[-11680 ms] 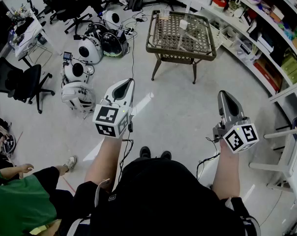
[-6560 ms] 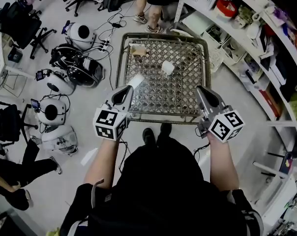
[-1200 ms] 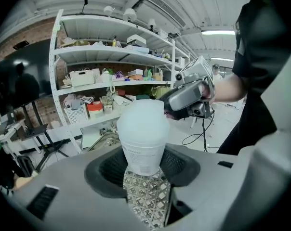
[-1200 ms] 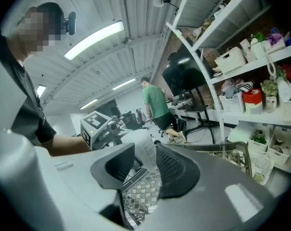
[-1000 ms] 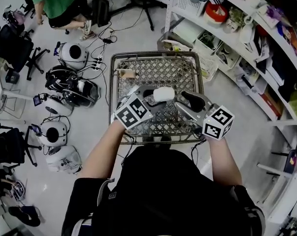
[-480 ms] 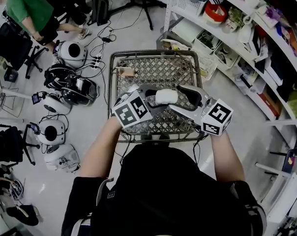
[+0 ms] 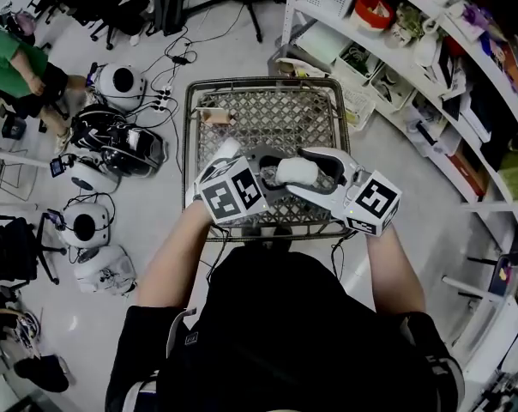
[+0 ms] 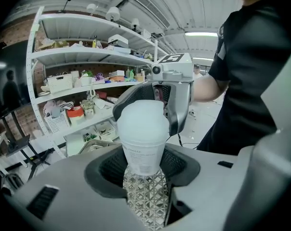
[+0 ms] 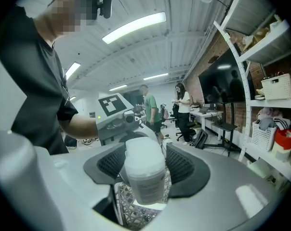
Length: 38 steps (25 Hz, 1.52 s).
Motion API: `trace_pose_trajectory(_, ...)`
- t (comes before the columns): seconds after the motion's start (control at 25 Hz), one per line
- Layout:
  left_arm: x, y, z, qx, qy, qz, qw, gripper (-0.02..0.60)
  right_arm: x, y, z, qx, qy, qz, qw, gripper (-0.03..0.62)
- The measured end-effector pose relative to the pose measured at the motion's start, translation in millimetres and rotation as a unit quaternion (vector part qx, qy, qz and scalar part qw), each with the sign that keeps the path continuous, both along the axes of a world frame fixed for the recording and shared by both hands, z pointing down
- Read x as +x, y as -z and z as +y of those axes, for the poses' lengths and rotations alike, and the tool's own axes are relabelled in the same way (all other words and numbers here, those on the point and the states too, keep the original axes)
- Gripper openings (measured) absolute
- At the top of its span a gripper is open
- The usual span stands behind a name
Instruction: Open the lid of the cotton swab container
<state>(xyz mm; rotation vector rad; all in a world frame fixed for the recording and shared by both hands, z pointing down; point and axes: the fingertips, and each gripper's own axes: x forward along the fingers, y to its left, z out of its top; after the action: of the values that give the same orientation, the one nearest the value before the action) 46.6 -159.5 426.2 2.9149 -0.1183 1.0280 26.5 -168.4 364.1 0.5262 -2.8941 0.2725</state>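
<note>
While left tool [image 8: 144, 170] grips cotton swab container [image 7: 298, 172], right tool [image 9: 143, 170] just opened wide; container between, untouched.

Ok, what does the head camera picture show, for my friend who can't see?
Seen from above, a person holds a white cotton swab container over a wicker table, the left claw gripping it. The right claw has just been opening, with the container's other end loosely inside it.
</note>
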Motion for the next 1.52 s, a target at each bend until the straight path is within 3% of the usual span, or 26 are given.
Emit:
trace_pose_trajectory(0.2, 2.7, -3.0, 4.3, -0.007, -0.014, -0.005, 0.9999, 0.196, -0.6, -1.2, 5.2, 0.006, 0.008, 0.006, 1.0, 0.244)
trace_pose_trajectory(0.96, 3.6, -16.5, 10.5, -0.055, -0.016, -0.038, 0.9977, 0.196, -1.3, -6.5, 7.6, 0.036, 0.003, 0.06, 0.998, 0.233)
trace_pose_trajectory(1.12, 0.7, -16.5, 10.6, -0.087, -0.001, -0.012, 0.9961, 0.195, -4.2, -3.8, 10.3, 0.065, 0.004, 0.064, 0.996, 0.232)
trace_pose_trajectory(1.32, -4.1, -17.1, 5.5, -0.069, 0.009, -0.02, 0.9974, 0.196, -5.4, -2.2, 10.2, 0.067, 0.007, 0.073, 0.995, 0.235)
trace_pose_trajectory(1.52, -18.7, -18.9, -17.0, -0.047, 0.05, -0.031, 0.9972, 0.196, 1.6, 22.3, 6.7, 0.05, -0.002, 0.019, 0.999, 0.234)
